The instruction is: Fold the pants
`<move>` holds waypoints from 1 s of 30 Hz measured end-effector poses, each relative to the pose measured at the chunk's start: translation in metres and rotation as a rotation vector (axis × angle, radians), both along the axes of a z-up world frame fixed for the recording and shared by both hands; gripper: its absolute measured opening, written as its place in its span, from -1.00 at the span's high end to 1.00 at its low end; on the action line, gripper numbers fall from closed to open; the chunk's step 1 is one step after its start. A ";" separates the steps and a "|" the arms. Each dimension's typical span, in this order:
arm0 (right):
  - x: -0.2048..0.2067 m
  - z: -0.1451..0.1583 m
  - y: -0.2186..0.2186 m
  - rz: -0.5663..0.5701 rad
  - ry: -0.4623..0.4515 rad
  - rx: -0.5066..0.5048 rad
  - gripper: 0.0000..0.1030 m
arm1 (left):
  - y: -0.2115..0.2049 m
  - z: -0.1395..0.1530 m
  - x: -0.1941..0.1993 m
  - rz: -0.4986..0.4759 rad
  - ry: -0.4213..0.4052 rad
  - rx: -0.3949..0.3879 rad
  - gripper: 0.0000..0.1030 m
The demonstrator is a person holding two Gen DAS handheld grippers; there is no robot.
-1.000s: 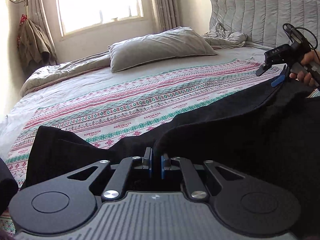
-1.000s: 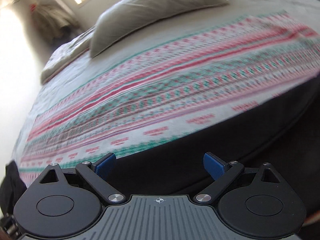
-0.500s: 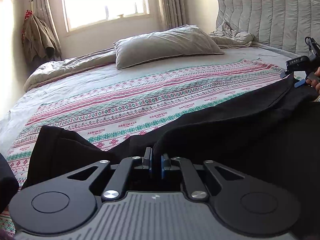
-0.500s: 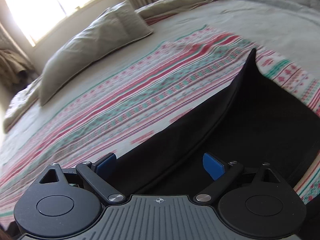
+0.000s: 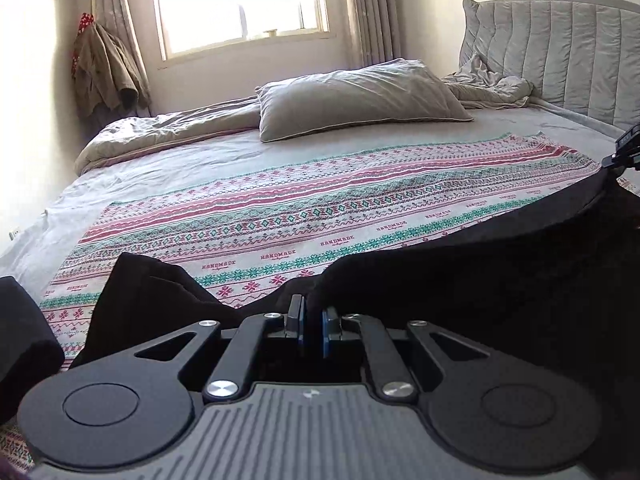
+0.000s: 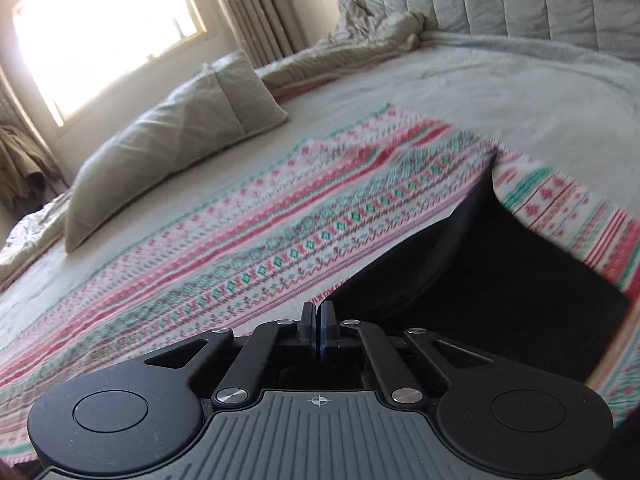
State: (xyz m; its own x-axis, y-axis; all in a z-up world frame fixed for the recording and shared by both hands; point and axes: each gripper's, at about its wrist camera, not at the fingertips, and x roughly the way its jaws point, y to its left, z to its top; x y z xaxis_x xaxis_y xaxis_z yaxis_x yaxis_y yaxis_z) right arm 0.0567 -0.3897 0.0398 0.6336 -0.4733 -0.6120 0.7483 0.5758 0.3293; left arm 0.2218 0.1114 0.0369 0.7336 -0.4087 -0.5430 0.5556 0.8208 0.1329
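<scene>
The left gripper point(image 5: 311, 322) has its jaws clamped on a fold of the black pants point(image 5: 460, 280); dark fabric fills the narrow gap between the 2 blue pads point(image 5: 329, 330) and rises just above them. From that grip the pants stretch to the right across the patterned blanket point(image 5: 320, 208), with their upper edge running up toward the right gripper point(image 5: 626, 152), of which only a small black part shows at the frame's right edge in the left wrist view. A loose portion of the pants bunches to the left of the left gripper, resting on the blanket. In the right wrist view, the right gripper point(image 6: 319, 322) has its jaws drawn together; the blue pads are almost touching, and whether a thin edge of fabric sits between them cannot be told. The pants point(image 6: 500, 300) lie just to the right of and below these jaws as a flat dark panel on the blanket point(image 6: 280, 240), with 1 edge standing up toward the far side. The blanket covers the near part of the bed point(image 5: 200, 160). A gray pillow point(image 5: 360, 100) lies well beyond the pants near the window point(image 5: 240, 0). A padded headboard point(image 5: 560, 52) stands at the right, with crumpled bedding point(image 5: 492, 88) against it. A garment point(image 5: 104, 68) hangs beside the curtain at the left.
</scene>
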 end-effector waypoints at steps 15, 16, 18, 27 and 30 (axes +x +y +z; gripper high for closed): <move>-0.136 0.020 0.058 0.100 0.013 0.068 0.83 | 0.040 -0.009 -0.082 -0.053 0.089 0.126 0.61; -0.140 0.017 0.058 0.099 0.012 0.082 0.81 | 0.040 -0.008 -0.086 -0.070 0.082 0.139 0.51; -0.149 0.014 0.053 0.087 -0.001 0.107 0.56 | 0.037 -0.003 -0.097 -0.104 0.037 0.148 0.23; -0.164 -0.004 0.042 0.059 -0.126 0.210 -0.18 | -0.035 -0.004 -0.132 -0.341 -0.007 0.107 -0.15; -0.162 -0.015 0.037 0.053 -0.160 0.269 -0.17 | -0.078 -0.023 -0.135 -0.418 -0.012 0.161 -0.15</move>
State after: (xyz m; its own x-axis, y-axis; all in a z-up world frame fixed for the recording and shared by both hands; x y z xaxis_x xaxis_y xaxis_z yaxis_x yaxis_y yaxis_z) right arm -0.1055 -0.3529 0.0246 0.7513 -0.2717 -0.6014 0.6459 0.4895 0.5859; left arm 0.0869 0.0330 0.0138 0.5298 -0.5824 -0.6165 0.8329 0.4945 0.2486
